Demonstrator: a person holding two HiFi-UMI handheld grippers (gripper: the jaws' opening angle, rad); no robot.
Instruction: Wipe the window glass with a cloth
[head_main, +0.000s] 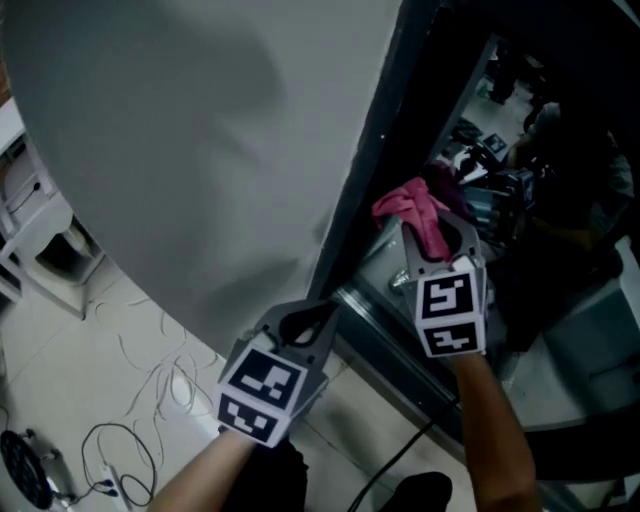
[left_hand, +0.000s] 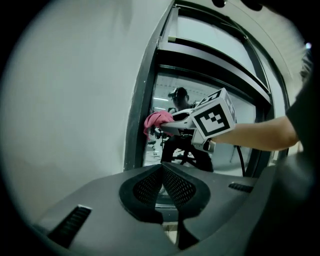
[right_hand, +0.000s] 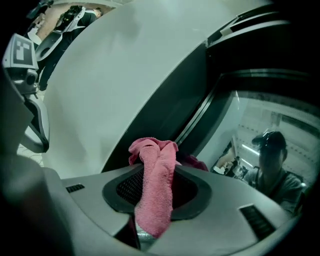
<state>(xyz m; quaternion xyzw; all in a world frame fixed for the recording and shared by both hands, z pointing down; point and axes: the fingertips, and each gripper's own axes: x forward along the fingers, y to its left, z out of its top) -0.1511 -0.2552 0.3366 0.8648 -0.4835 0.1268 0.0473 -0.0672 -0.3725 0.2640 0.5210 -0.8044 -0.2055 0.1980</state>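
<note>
Nearest the lens, left gripper (left_hand: 162, 167): jaws pressed together at the tips, nothing between them. Aimed at the lower part of the dark window frame (left_hand: 135, 125), pale wall (left_hand: 65, 100) off to the left of the jaws.

Ahead and to the right of those tips, right gripper (right_hand: 157, 170): jaws clamped on a pink cloth (right_hand: 156, 185). Pinched down the middle between the pads, hanging out below them, bunched in a loose wad beyond the fingertips. From the head view, wad (head_main: 420, 210) up against the edge where frame (head_main: 370, 150) meets window glass (head_main: 560, 150); actual contact with the pane not clear. Glass (right_hand: 260, 145) to the right of the right jaws, carrying a dim reflection of a person.

Below both grippers, tiled floor (head_main: 60, 370) with loose white cables (head_main: 150, 390).
</note>
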